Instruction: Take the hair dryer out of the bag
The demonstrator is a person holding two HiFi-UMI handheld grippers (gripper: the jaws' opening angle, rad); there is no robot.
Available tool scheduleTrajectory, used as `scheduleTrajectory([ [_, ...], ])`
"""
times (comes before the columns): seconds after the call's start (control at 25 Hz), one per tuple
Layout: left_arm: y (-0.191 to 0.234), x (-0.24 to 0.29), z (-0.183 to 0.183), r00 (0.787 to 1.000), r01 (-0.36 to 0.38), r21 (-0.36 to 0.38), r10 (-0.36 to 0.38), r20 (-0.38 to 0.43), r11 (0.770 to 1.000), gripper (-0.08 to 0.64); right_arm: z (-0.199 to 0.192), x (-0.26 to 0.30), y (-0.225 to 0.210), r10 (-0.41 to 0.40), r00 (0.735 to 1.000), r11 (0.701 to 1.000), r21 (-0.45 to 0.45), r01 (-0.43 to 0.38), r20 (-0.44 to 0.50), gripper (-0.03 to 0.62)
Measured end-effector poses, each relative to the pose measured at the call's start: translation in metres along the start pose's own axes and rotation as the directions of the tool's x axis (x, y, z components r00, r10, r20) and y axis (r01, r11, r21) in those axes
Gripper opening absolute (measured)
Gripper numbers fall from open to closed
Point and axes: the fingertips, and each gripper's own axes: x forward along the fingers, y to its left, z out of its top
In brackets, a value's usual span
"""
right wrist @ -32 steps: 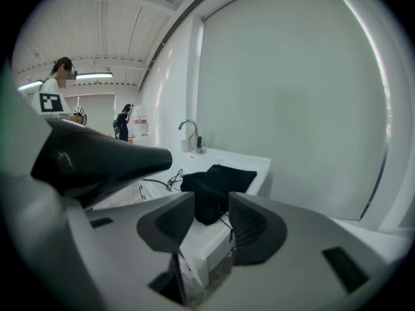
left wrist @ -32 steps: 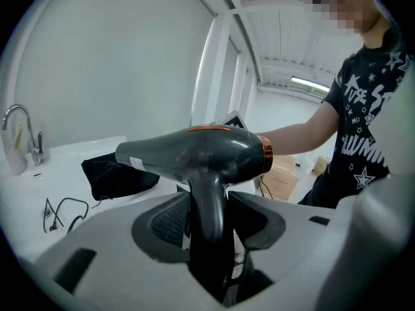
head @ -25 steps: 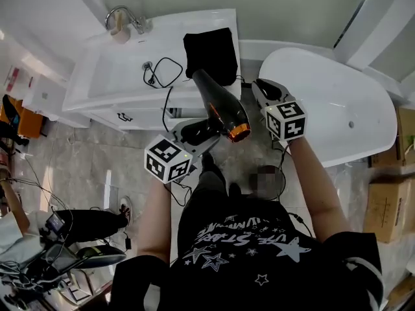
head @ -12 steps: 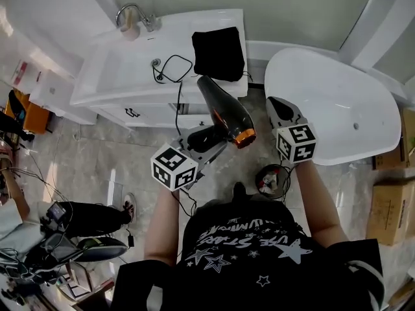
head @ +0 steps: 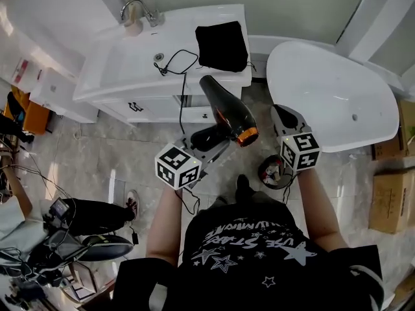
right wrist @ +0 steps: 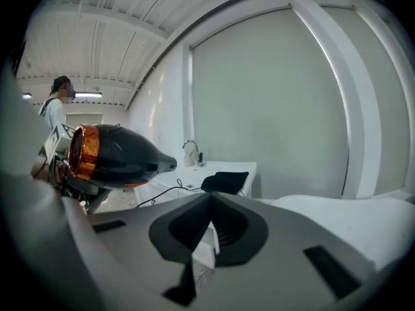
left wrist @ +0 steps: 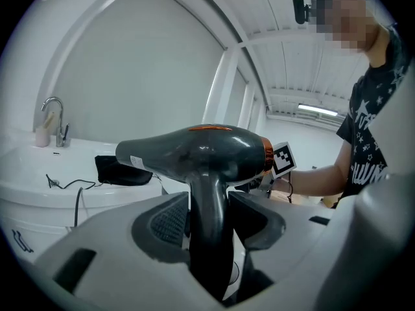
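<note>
A dark grey hair dryer [head: 228,111] with an orange rear ring hangs in the air in front of the vanity. My left gripper [head: 209,138] is shut on its handle [left wrist: 207,219], with the body [left wrist: 194,149] lying level above the jaws. Its cord [head: 176,62] runs back onto the counter. The black bag [head: 222,45] lies flat on the counter's right end, apart from the dryer, and shows too as the bag [right wrist: 224,181]. My right gripper [head: 281,113] hangs to the dryer's right with jaws shut on nothing, seen again as the right gripper [right wrist: 209,229].
The white vanity [head: 117,76] with a faucet [head: 137,10] stands at the back left. A white bathtub [head: 337,96] fills the right. A small bin [head: 272,172] sits on the floor by my feet. Cardboard boxes [head: 390,199] are at the right, cabled gear [head: 65,238] at the left.
Both grippers have drawn back from the vanity toward my body. The dryer went with the left gripper, farther from the bag, and the right gripper stayed beside it.
</note>
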Motion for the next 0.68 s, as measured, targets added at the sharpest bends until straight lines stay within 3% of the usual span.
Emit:
scheduleTrajectory([
  [0.68,-0.024,-0.028,-0.026,1.000,0.014,0.008,-0.014,0.005,1.000,0.202,-0.013,-0.035,0.046,0.014,1.000,1.000,-0.019,-0.014,-0.007,0.005],
])
